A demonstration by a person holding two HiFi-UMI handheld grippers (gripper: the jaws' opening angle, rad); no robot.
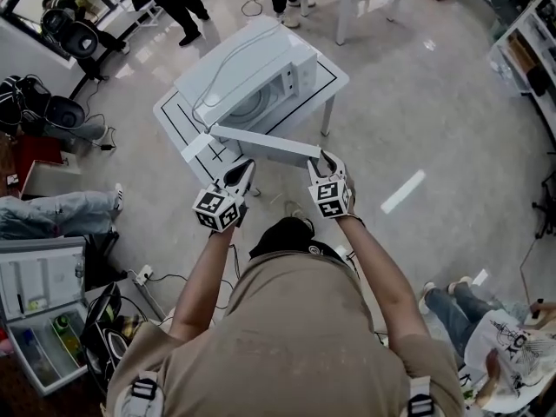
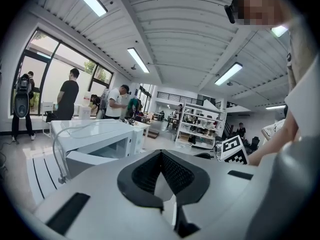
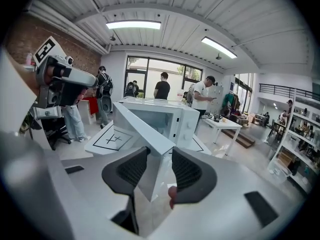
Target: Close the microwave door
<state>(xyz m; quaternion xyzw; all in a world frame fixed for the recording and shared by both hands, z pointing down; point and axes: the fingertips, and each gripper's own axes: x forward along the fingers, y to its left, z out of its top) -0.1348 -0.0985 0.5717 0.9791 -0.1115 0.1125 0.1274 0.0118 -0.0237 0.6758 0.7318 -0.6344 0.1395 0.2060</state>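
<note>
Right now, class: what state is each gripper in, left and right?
Left gripper: closed, holding nothing.
Right gripper: closed on the free edge of the open microwave door.

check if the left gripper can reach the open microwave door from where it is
Probably yes: the left gripper, jaws shut, sits just short of the swung-out microwave door, and nothing shows between them.

The open microwave door (image 1: 265,143) sticks out across the front of the microwave (image 1: 252,72) and blocks the way in. Its end sits tight between the jaws of the right gripper (image 1: 324,158). The left gripper (image 1: 244,171) has free air beside the table (image 1: 178,120) corner. The floor (image 1: 417,129) is wide open on the right, but chairs (image 1: 74,33) and a little fridge (image 1: 43,307) crowd the left
</note>
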